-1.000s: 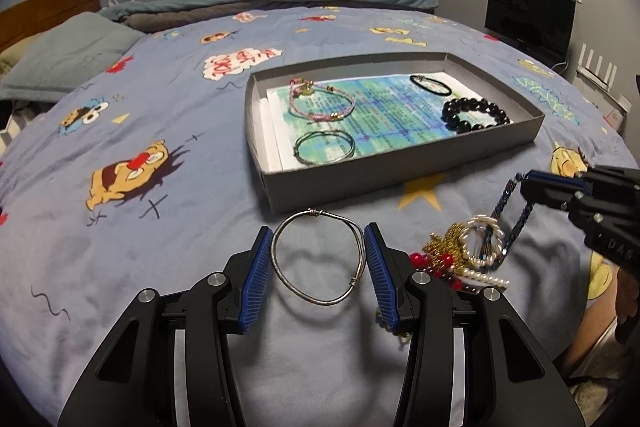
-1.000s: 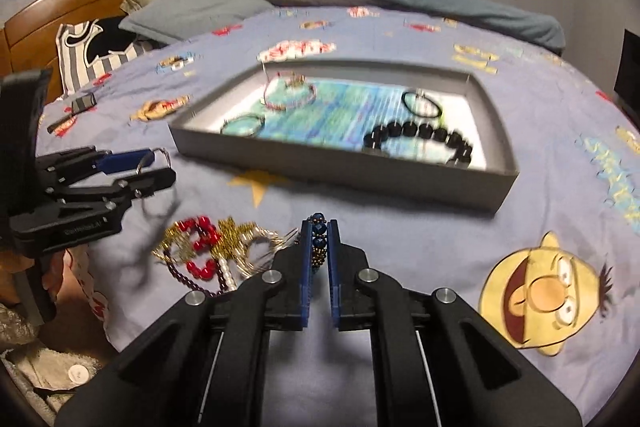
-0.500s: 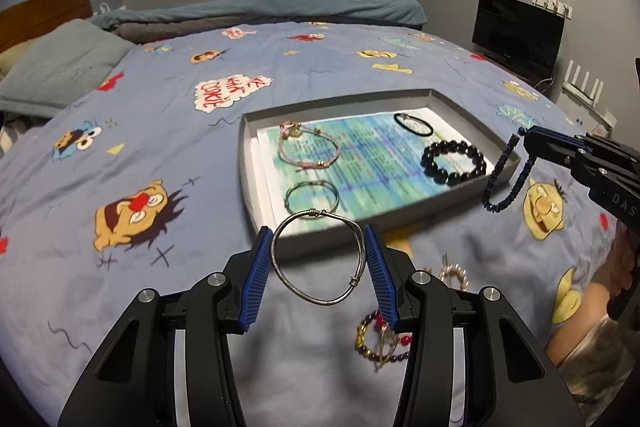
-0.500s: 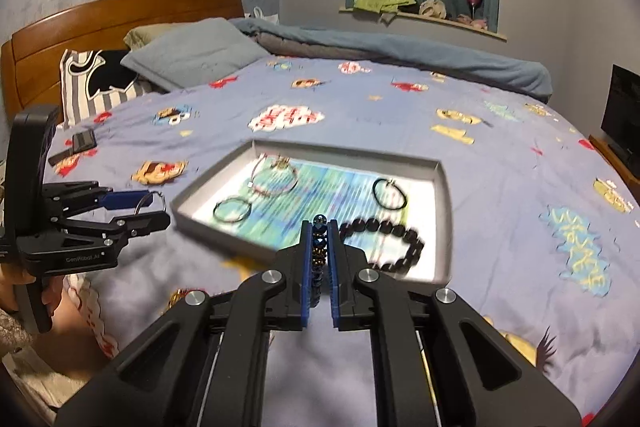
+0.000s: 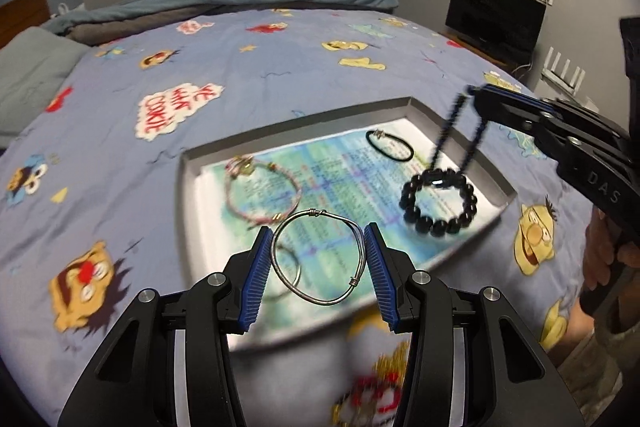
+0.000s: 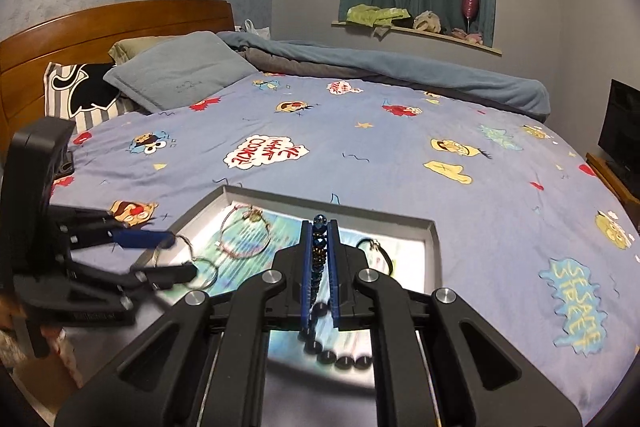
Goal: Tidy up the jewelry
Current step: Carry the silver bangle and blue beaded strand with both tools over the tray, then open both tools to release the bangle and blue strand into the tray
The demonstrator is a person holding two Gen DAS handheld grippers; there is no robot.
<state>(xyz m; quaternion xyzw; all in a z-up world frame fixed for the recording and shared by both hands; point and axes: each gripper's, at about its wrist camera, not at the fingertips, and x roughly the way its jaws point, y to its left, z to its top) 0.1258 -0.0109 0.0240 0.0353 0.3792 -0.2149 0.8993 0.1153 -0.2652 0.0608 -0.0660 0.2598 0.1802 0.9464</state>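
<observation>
My left gripper (image 5: 318, 230) is shut on a silver wire bangle (image 5: 320, 303), pads pressing its two sides, and hovers over the near edge of the grey tray (image 5: 280, 137). In the tray lie a pink bracelet (image 5: 296, 187), a small silver ring (image 5: 297, 269), a black band (image 5: 408, 153) and a black bead bracelet (image 5: 416, 221). My right gripper (image 6: 319, 223) is shut on a dark blue bead strand (image 6: 319, 255). In the left wrist view that strand (image 5: 444, 135) dangles over the tray's right side, just above the black beads. The left gripper (image 6: 168, 255) shows at the tray's left.
A blurred heap of red and gold jewelry (image 5: 380, 395) lies on the blue cartoon bedspread just in front of the tray. Pillows (image 6: 176, 71) and a wooden headboard (image 6: 120, 23) stand far left, a dark screen (image 5: 494, 15) at the right. A hand (image 5: 600, 259) holds the right gripper.
Both grippers have risen and moved forward from the jewelry heap to above the tray, still holding the bangle and the blue strand. The heap has slid to the bottom of the left view.
</observation>
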